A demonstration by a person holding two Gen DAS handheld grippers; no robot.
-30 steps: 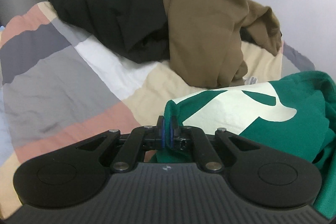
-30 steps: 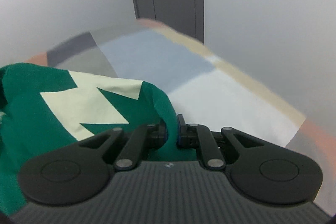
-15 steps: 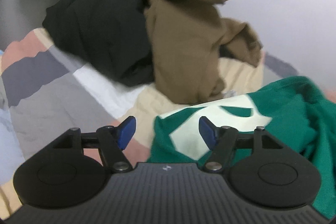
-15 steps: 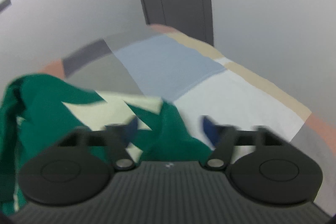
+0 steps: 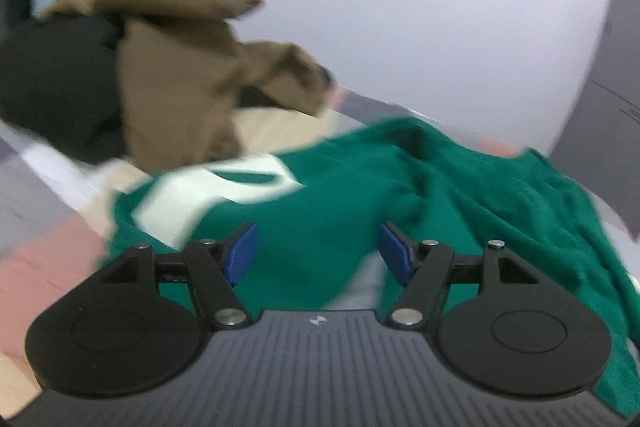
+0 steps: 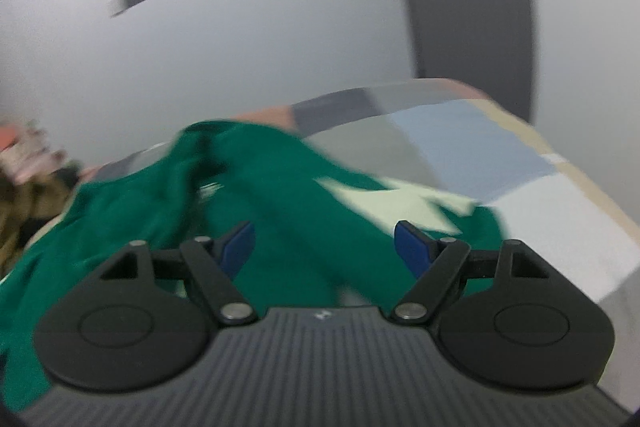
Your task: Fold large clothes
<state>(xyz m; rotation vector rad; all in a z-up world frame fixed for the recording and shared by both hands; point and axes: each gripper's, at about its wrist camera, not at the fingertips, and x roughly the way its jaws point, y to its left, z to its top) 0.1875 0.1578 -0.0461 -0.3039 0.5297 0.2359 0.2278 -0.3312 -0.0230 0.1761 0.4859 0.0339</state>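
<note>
Left wrist view: left tongs (image 5: 318, 251) spread wide, holding nothing, above the green garment (image 5: 360, 195) lying rumpled on the patchwork bed (image 5: 52, 247); black garment (image 5: 56, 99) and brown garment (image 5: 176, 107) heaped beyond, unfolded; right tongs (image 6: 324, 245) likewise agape and empty; folding judged barely begun, no neat fold visible.

Patchwork bedspread (image 6: 472, 151); grey door (image 6: 472, 27); white wall (image 5: 460, 39).

No legible text (all blurred)
</note>
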